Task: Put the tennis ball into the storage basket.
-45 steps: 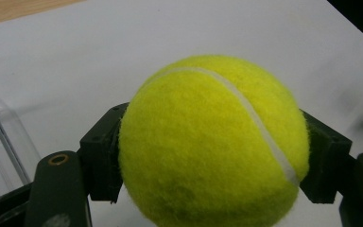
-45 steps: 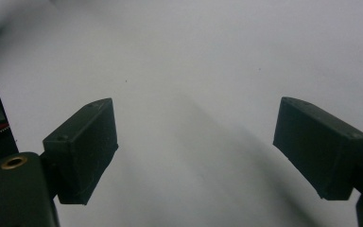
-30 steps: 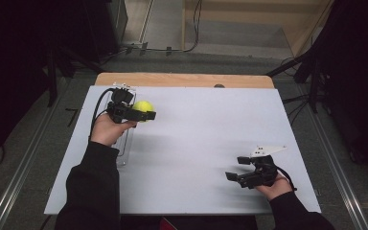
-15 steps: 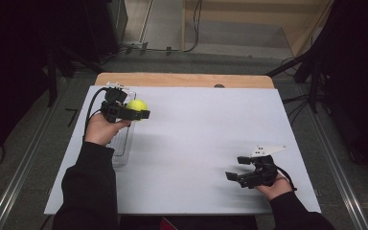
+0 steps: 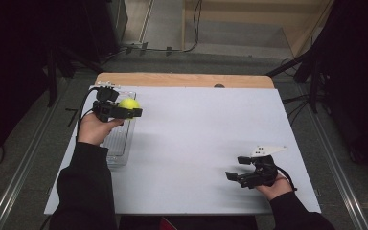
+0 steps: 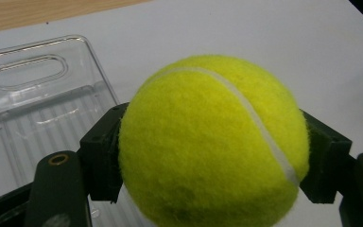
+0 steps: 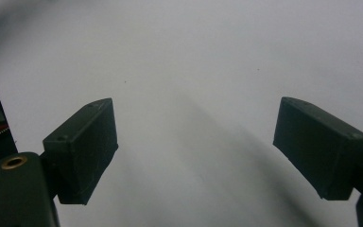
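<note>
1. A yellow tennis ball is gripped in the left tongs, one black jaw pressed against each side of it, as the left gripper view shows plainly.

2. Compared with a second ago, the ball has been carried a little way back and to the left. It was then held over the bare white counter, just right of the clear plastic tray; now it is held above the far end of that tray, over or just inside its right edge.

3. The ball is not resting on anything. It is held clear of the tray floor, whose ribbed bottom and handle slot are seen beneath and behind it in the left gripper view.

4. The right tongs are seen at the near right of the counter, well apart from the tray. They are spread open and hold nothing, with bare counter between them in the right gripper view. Their place has not changed over the last second.

5. From this shift it is judged that the ball is being brought to the tray for placing. The carry looks nearly finished; lowering and release are not yet done.

6. It is judged that the ball could roll along the tray ribs if released from too high, so a low release is called for.
</note>
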`<action>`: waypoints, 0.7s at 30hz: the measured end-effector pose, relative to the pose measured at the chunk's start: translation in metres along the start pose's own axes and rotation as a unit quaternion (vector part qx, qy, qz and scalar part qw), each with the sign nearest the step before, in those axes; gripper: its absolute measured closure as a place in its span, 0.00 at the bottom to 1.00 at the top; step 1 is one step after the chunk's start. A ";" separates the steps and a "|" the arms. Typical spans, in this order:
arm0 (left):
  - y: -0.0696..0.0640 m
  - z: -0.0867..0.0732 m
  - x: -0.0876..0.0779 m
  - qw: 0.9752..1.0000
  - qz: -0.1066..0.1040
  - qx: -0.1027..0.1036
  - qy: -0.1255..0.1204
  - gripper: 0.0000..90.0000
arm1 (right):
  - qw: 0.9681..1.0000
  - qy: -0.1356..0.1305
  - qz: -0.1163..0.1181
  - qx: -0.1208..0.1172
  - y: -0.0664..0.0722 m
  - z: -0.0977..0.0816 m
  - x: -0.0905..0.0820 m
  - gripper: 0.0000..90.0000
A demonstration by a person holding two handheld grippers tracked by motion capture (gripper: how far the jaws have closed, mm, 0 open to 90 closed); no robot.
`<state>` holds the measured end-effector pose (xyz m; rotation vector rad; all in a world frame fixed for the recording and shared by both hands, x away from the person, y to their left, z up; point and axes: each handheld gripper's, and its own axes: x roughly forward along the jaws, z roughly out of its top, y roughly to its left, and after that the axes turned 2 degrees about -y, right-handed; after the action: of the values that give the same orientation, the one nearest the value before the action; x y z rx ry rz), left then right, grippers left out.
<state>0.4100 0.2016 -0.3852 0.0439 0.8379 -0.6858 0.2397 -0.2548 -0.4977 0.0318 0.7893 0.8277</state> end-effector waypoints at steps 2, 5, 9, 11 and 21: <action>0.002 -0.001 -0.001 1.000 0.005 -0.002 -0.002 0.29 | 1.000 0.000 0.000 0.000 0.000 0.000 0.000 0.14; 0.006 -0.002 -0.003 1.000 0.010 -0.007 -0.003 0.29 | 1.000 0.000 0.000 0.000 0.000 0.000 0.000 0.14; 0.010 -0.003 -0.005 1.000 0.015 -0.012 -0.005 0.29 | 1.000 0.000 0.000 -0.001 0.000 0.000 0.000 0.14; 0.012 -0.004 -0.006 1.000 0.017 -0.015 -0.006 0.29 | 1.000 0.000 -0.001 -0.001 0.000 0.000 0.000 0.14; 0.025 -0.009 -0.014 0.999 0.036 -0.033 -0.010 0.29 | 1.000 0.000 0.000 0.000 0.000 0.000 0.000 0.14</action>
<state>0.4125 0.2314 -0.3873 0.0080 0.8342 -0.5901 0.2395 -0.2552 -0.4974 0.0305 0.7895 0.8272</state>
